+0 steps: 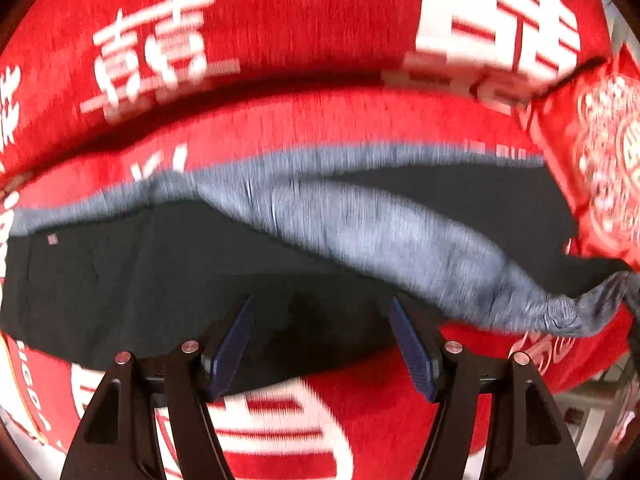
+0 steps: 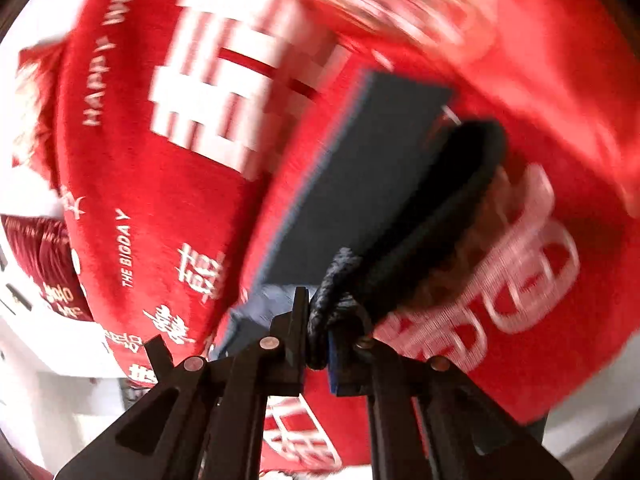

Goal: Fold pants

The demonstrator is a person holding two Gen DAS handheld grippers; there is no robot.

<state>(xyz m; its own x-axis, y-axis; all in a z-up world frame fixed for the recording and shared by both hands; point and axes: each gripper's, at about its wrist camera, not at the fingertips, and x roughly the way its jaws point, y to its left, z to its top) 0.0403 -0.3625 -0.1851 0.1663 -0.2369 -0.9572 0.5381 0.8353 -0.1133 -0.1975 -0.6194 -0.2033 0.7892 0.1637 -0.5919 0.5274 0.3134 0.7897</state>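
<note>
Under both grippers: a red blanket (image 1: pixel 280 12) with large white characters and small white lettering covers the whole work surface and fills most of each view. Both views are motion-blurred.

Pants (image 1: pixel 160 272), dark outside with a grey heathered inner face, lie stretched across the blanket just ahead of the left jaws, running side to side. One grey strip runs along the far edge; a second grey band is turned over and crosses diagonally from ahead-left of the jaws to well off their right side, where it narrows to a bunched end lifted off the blanket. A small pale label shows on the dark cloth, far left of the jaws.

Red patterned cloth (image 1: pixel 608 168), ornate white print, sits beyond the pants to the right of the left jaws. Cannot tell what it is.

Left gripper (image 1: pixel 322 320): jaws spread, blue ribbed pads (image 1: pixel 412 348) facing each other. The gap shows dark cloth and blanket beyond it; the pads pinch nothing.

Right gripper (image 2: pixel 316 332): jaws pressed together on a bunched edge of the pants (image 2: pixel 372 184). From the pinch the cloth runs away ahead of the jaws as a long dark panel, with a rolled dark fold to its right.
</note>
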